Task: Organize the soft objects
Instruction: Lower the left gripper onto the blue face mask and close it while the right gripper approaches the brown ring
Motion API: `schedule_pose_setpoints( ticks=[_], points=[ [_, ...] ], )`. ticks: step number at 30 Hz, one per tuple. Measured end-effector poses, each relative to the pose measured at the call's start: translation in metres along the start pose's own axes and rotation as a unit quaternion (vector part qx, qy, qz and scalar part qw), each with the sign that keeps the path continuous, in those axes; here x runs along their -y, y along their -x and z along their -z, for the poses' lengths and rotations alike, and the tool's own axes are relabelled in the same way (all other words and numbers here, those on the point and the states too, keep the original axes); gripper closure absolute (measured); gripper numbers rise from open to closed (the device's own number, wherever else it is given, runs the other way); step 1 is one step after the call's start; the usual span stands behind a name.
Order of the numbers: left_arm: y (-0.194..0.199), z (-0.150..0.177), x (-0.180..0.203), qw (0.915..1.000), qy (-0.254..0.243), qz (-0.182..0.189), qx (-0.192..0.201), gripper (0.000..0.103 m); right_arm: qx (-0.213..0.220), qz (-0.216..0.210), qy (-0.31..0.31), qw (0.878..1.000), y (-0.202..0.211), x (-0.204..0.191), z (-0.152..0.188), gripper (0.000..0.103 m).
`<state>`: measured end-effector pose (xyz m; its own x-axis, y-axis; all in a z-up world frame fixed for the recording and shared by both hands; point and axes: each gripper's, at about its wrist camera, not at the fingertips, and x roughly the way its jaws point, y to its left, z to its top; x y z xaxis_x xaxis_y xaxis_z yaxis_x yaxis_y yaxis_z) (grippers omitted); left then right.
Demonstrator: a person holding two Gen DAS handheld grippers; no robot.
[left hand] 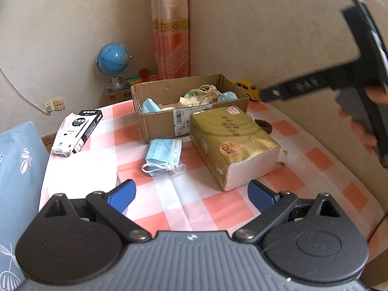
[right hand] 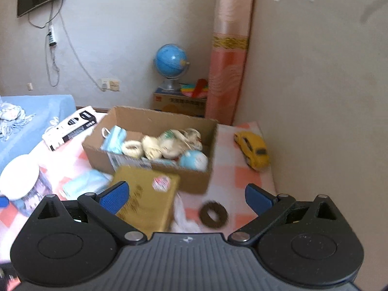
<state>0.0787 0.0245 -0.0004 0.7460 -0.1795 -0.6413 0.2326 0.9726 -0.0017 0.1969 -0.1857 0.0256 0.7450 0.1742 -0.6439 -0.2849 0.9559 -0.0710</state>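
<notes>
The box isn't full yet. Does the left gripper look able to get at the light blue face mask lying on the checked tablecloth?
Probably yes. The left gripper is open and empty, the light blue face mask lies just ahead of it on bare cloth, and the gold tissue pack sits off to the side.

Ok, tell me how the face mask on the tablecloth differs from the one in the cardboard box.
The face mask on the tablecloth lies flat and fully visible, its white ear loops trailing in front. The face mask in the cardboard box leans against the box's left wall, partly hidden. Both are light blue, pleated disposable masks.
</notes>
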Motion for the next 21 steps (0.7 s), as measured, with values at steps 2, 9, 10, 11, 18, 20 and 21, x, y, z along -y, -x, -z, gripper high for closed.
schedule_pose_setpoints(
  ticks=[2,9,10,11,18,20,21],
  points=[
    [-0.001,0.001,0.001,1.0,-0.002,0.0,-0.003,0.005,-0.003,-0.004,-0.016,1.0,0.006,0.008,0.014,0.0],
    [-0.007,0.001,0.009,0.9998,-0.009,0.008,-0.013,0.005,-0.039,0.001,-0.04,0.998,0.005,0.019,0.063,0.0],
    [-0.008,0.001,0.011,0.9998,-0.012,0.009,-0.015,0.005,-0.046,0.006,-0.04,0.998,0.003,0.019,0.07,0.0],
    [-0.009,0.001,0.013,0.9997,-0.014,0.01,-0.016,0.005,-0.054,0.008,-0.041,0.998,0.0,0.019,0.076,0.0],
    [-0.017,0.0,0.019,0.9994,-0.02,0.009,-0.028,0.005,-0.094,0.011,-0.044,0.995,-0.018,0.017,0.107,0.0],
    [-0.02,0.0,0.02,0.9992,-0.02,0.009,-0.032,0.005,-0.1,0.008,-0.041,0.994,-0.022,0.016,0.111,0.0],
    [-0.021,0.0,0.021,0.9992,-0.021,0.008,-0.033,0.005,-0.104,0.006,-0.039,0.994,-0.025,0.015,0.112,0.0]
  ],
)
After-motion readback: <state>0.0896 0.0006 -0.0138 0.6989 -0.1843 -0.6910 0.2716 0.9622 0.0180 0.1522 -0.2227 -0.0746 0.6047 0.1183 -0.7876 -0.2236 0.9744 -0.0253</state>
